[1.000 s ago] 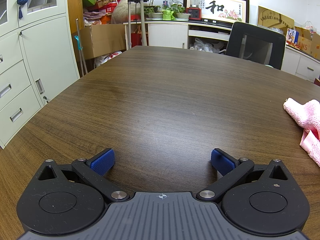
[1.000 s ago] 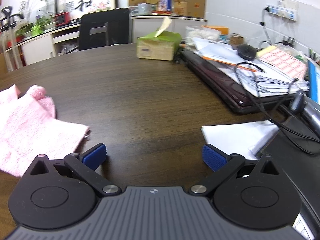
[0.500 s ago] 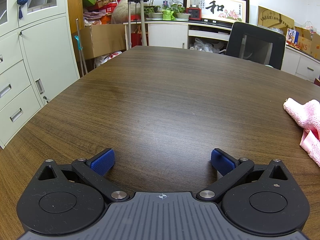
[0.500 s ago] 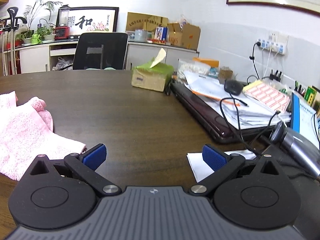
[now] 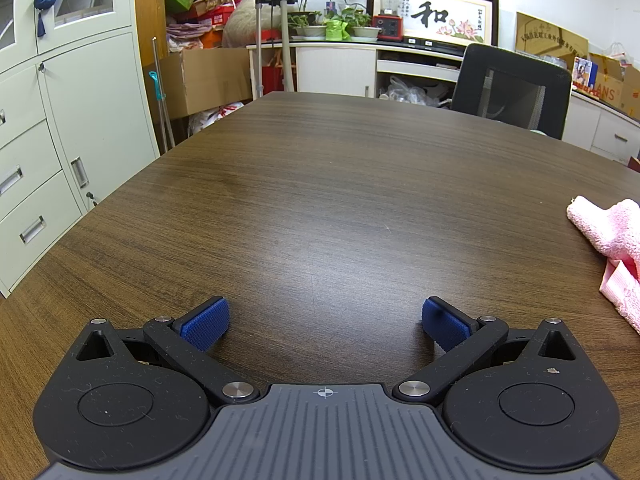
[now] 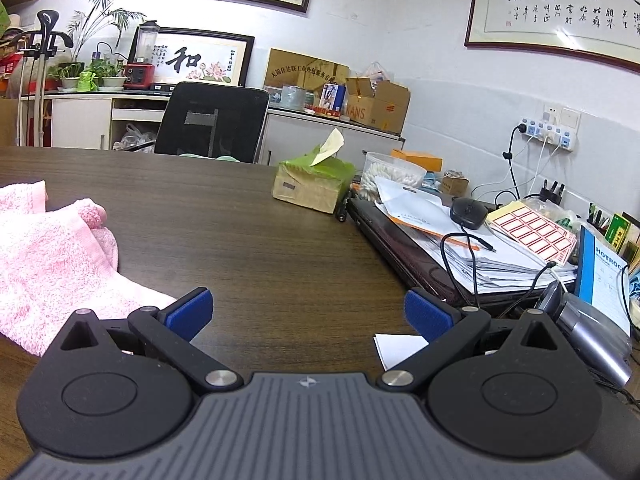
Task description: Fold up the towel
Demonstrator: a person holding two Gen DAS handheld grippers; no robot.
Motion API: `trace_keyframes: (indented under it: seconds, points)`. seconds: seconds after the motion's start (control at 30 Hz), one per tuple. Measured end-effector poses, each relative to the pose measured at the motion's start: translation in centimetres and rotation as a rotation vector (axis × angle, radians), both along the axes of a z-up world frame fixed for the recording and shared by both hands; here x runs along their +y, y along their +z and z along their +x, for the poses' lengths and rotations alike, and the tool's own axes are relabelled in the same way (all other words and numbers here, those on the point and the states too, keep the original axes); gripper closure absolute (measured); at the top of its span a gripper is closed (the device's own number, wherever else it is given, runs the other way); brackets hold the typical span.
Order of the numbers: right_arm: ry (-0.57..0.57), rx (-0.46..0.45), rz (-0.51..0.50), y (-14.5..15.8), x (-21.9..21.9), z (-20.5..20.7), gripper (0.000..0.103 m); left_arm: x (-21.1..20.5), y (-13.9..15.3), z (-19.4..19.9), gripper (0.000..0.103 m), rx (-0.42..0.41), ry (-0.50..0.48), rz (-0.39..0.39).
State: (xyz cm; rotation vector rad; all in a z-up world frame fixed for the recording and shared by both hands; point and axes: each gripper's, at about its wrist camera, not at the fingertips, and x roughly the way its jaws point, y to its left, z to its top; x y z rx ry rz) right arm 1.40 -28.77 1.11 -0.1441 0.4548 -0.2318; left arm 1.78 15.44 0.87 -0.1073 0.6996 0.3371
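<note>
A crumpled pink towel (image 6: 48,264) lies on the dark wooden table (image 6: 256,248), at the left of the right wrist view. It also shows at the right edge of the left wrist view (image 5: 612,248). My right gripper (image 6: 308,312) is open and empty, low over the table, with its left blue pad beside the towel's near corner. My left gripper (image 5: 324,322) is open and empty over bare table (image 5: 320,200), well to the left of the towel.
A green tissue box (image 6: 312,184), a closed laptop (image 6: 400,252) with papers, a mouse (image 6: 468,212) and cables crowd the right side. A white paper sheet (image 6: 396,348) lies by the right gripper. A black chair (image 5: 512,88) stands behind the table; cabinets (image 5: 60,120) stand left.
The right gripper has tilted upward and dropped lower, so more wall shows and the towel sits closer to its left finger. The left gripper has not moved.
</note>
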Motion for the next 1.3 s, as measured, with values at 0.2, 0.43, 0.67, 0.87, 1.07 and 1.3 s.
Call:
trace_keyframes:
  seconds: [0.2, 0.43, 0.67, 0.87, 1.07, 1.3]
  points:
    - [0.006, -0.011, -0.012, -0.1, 0.1, -0.1, 0.000, 0.0, 0.0, 0.0, 0.000, 0.000, 0.000, 0.000]
    - [0.024, 0.001, -0.026, -0.2, 0.4, 0.0, 0.000, 0.0, 0.0, 0.0, 0.000, 0.000, 0.000, 0.000]
    - [0.044, 0.009, -0.020, -0.3, 0.5, 0.0, 0.000, 0.0, 0.0, 0.0, 0.000, 0.000, 0.000, 0.000]
    - [0.084, 0.011, -0.007, -0.3, 0.6, 0.1, 0.000, 0.0, 0.0, 0.0, 0.000, 0.000, 0.000, 0.000]
    - [0.104, 0.030, 0.000, -0.3, 0.7, 0.6, 0.000, 0.0, 0.0, 0.0, 0.000, 0.000, 0.000, 0.000]
    - [0.227, 0.117, 0.066, 1.3, 1.0, 2.3, 0.000, 0.0, 0.0, 0.0, 0.000, 0.000, 0.000, 0.000]
